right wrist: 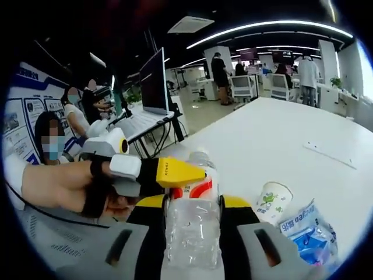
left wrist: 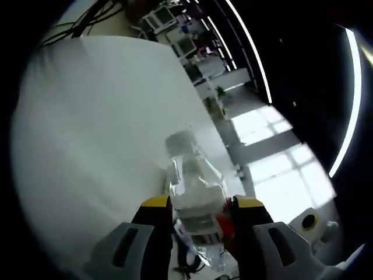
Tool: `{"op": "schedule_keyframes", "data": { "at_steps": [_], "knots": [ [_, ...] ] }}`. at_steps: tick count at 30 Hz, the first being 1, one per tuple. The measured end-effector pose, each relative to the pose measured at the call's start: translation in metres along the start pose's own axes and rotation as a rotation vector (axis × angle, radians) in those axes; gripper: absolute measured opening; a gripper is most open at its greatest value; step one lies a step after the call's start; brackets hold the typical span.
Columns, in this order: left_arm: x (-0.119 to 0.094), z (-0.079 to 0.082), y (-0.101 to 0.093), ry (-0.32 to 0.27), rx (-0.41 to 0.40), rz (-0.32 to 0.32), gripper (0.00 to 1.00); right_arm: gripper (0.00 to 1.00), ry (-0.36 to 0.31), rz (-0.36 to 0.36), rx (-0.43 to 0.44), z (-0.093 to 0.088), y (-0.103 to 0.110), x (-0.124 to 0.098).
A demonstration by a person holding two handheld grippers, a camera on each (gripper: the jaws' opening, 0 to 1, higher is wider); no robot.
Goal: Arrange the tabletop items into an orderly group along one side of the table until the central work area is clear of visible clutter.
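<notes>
left gripper jaws closed on clear plastic bottle, cap pointing ahead over white bench. right gripper jaws also pinch a clear bottle between them; same bottle or second, cannot tell. paper cup and blue packet just right of right jaws. bottle likely light, thin-walled, slippery, crushable; hold mid-body, gentle squeeze.

Both views close on shared bottle

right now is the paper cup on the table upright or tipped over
Upright: the paper cup stands on the white table with its open rim facing up, beside a blue packet.
</notes>
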State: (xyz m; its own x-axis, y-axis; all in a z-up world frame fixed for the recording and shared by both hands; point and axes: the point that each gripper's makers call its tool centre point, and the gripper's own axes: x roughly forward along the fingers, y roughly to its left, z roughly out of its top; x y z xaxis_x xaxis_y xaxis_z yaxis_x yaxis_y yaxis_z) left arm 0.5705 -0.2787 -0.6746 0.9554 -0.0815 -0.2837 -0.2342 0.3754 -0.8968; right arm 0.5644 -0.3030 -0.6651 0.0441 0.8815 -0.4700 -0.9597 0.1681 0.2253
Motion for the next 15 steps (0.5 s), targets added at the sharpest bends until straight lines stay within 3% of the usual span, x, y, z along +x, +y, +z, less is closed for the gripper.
{"op": "schedule_keyframes", "data": {
  "at_steps": [7, 15],
  "knots": [
    [-0.004, 0.018, -0.016, -0.054, 0.182, -0.009, 0.31, 0.31, -0.036, -0.012, -0.026, 0.006, 0.003, -0.002],
    [-0.004, 0.025, -0.03, -0.057, 0.437, 0.004, 0.31, 0.31, -0.087, -0.029, -0.054, 0.012, 0.001, 0.0]
  ]
}}
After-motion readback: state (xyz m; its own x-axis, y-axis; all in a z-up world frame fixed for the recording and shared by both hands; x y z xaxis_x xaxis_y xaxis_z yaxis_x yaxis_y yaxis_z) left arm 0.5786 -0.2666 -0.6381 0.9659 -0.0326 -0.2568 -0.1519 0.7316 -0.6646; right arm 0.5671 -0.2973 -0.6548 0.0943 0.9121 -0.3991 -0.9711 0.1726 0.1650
